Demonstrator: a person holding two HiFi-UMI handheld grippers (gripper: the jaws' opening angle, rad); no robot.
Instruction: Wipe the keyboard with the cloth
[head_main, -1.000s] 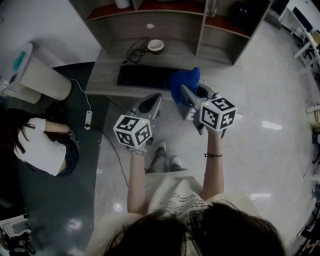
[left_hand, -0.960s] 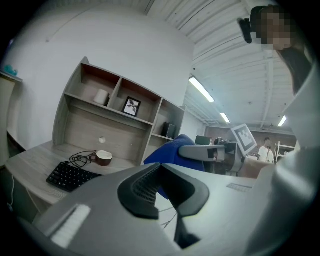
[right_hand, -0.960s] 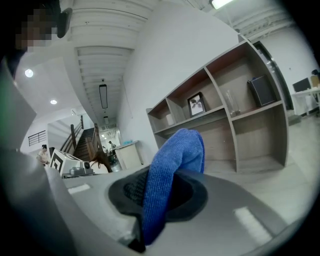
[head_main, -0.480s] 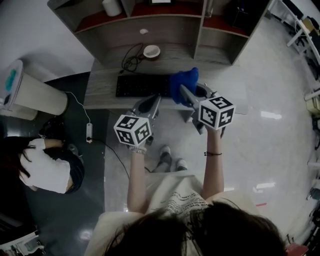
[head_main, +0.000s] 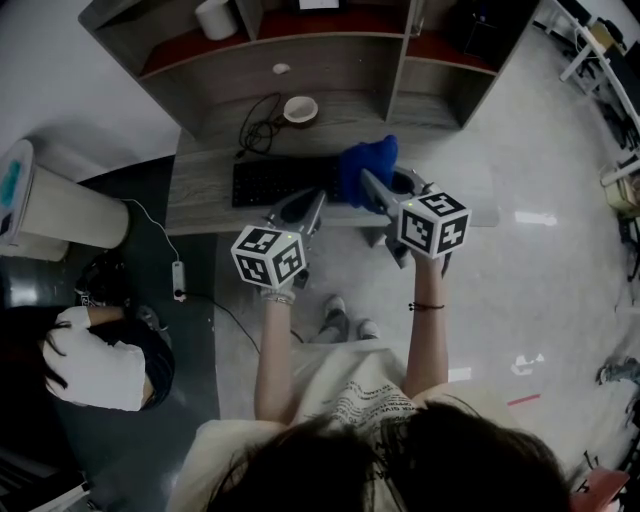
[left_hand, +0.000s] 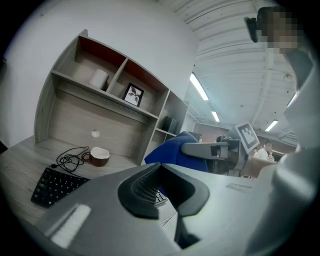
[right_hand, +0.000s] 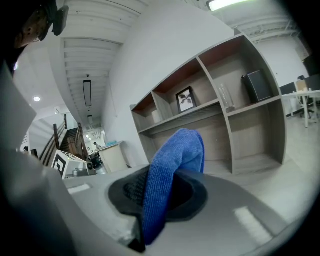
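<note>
1. Your right gripper (head_main: 368, 188) is clamped on the blue cloth (head_main: 367, 164). In the right gripper view the jaws pinch a fold of the cloth (right_hand: 172, 170), and the rest stands up above them in a rounded hump.
2. Your left gripper (head_main: 303, 208) has its jaws closed together with nothing between them (its own view shows the dark pads meeting, no fabric or cable in the gap).
3. The black keyboard (head_main: 272, 182) lies flat on the grey wooden desk (head_main: 195, 205), towards its front edge. In the head view the cloth covers the keyboard's right end; whether it touches the keys cannot be told.
4. Your left gripper sits near the keyboard's front edge, left of the cloth, and the two grippers are close side by side.
5. Behind the keyboard, a small bowl (head_main: 300, 108) rests on the desk beside a coiled black cable (head_main: 256, 122).
6. The shelf unit (left_hand: 107, 85) above the desk holds a white roll (left_hand: 99, 78) and a framed picture (left_hand: 133, 95).
</note>
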